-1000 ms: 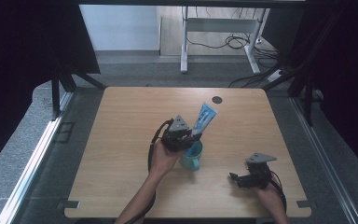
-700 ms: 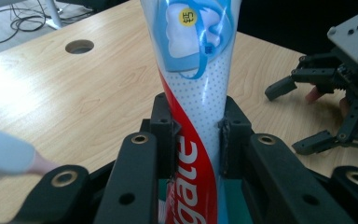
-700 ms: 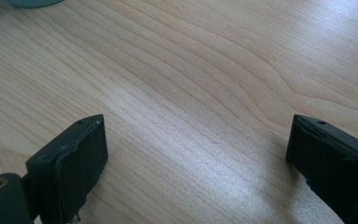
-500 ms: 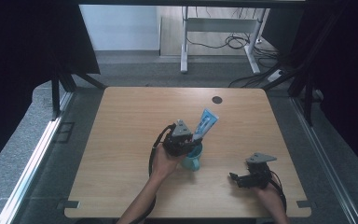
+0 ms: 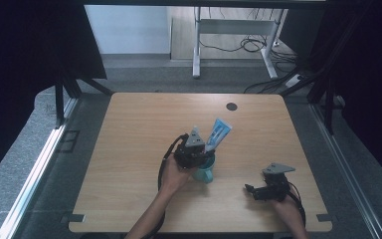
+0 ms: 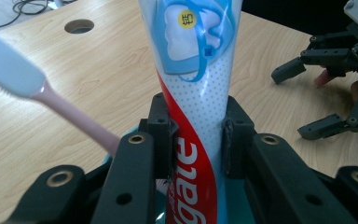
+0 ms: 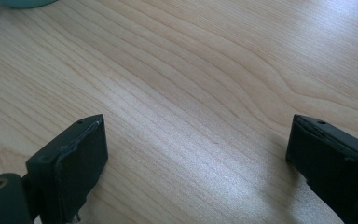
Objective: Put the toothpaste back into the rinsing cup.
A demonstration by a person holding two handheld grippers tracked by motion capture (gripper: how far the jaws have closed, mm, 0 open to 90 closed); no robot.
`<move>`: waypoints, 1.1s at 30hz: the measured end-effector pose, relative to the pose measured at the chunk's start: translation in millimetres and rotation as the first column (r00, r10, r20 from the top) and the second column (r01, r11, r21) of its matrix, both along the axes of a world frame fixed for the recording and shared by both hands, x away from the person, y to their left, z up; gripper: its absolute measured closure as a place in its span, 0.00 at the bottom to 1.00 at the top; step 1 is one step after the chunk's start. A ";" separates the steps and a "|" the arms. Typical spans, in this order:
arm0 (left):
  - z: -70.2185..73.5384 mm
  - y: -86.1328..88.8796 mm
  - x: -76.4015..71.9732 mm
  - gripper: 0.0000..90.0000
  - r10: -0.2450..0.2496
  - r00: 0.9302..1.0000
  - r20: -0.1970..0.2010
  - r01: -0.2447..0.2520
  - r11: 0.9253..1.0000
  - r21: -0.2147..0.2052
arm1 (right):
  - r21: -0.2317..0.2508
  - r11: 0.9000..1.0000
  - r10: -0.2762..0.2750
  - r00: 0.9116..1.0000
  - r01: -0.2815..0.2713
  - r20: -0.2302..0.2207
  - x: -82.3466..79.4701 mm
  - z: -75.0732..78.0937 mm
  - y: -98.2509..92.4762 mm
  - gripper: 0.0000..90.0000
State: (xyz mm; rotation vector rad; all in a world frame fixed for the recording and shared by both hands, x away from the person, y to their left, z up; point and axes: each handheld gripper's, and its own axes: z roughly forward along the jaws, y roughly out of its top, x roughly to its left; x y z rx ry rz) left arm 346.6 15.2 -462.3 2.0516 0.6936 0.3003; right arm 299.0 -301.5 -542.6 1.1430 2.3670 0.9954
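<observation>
A white, blue and red toothpaste tube (image 6: 193,88) stands tilted in a teal cup (image 5: 205,169) near the table's middle. My left gripper (image 5: 195,149) is shut on the toothpaste tube (image 5: 218,133), its jaws pressing the tube's lower part just above the cup's rim. A toothbrush (image 6: 42,93) with a pink neck and white head leans out of the same cup to the left. My right gripper (image 5: 256,191) rests low over bare wood near the front right of the table, jaws wide apart with nothing between its fingertips (image 7: 81,154).
The wooden table (image 5: 139,124) has a round cable hole (image 5: 232,106) at the back right. In the right gripper view a sliver of the teal cup (image 7: 23,3) shows at the top left. A desk frame and cables stand on the floor beyond the table.
The left gripper has lowered the toothpaste tube further into the cup and shifted slightly toward the person. The right gripper has stayed still.
</observation>
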 end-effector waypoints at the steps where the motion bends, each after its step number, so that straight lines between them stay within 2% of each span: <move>1: -0.5 0.1 -0.5 0.78 0.001 1.000 0.001 -0.001 1.000 0.003 | 0.000 1.000 0.000 1.000 0.000 0.000 0.0 0.0 0.0 0.05; 7: -5.0 -0.4 -1.9 0.75 0.006 1.000 -0.006 -0.006 0.999 0.050 | -0.001 1.000 -0.001 1.000 0.001 0.001 0.0 0.1 0.0 0.05; 9: -5.3 0.9 -1.9 0.73 0.006 1.000 -0.013 -0.005 0.999 0.035 | 0.000 1.000 0.000 1.000 0.000 0.000 0.0 0.0 0.0 0.06; 18: -5.1 1.9 -0.7 0.72 0.008 0.999 -0.043 -0.007 1.000 0.022 | 0.001 1.000 0.000 1.000 0.000 -0.001 -0.1 0.0 0.1 0.06; 22: -3.9 2.3 -1.1 0.70 0.007 0.999 -0.044 -0.006 1.000 0.023 | 0.000 1.000 -0.001 1.000 0.001 0.000 -0.1 0.1 0.1 0.06; 25: -2.3 4.1 -2.0 0.67 0.008 0.999 -0.039 -0.008 1.000 0.004 | 0.000 1.000 0.000 1.000 0.000 0.000 0.0 0.0 0.0 0.05; 33: 0.2 7.8 -6.1 0.53 0.013 0.999 -0.033 -0.013 1.000 -0.002 | 0.000 1.000 -0.001 1.000 0.001 -0.001 -0.1 0.0 0.1 0.05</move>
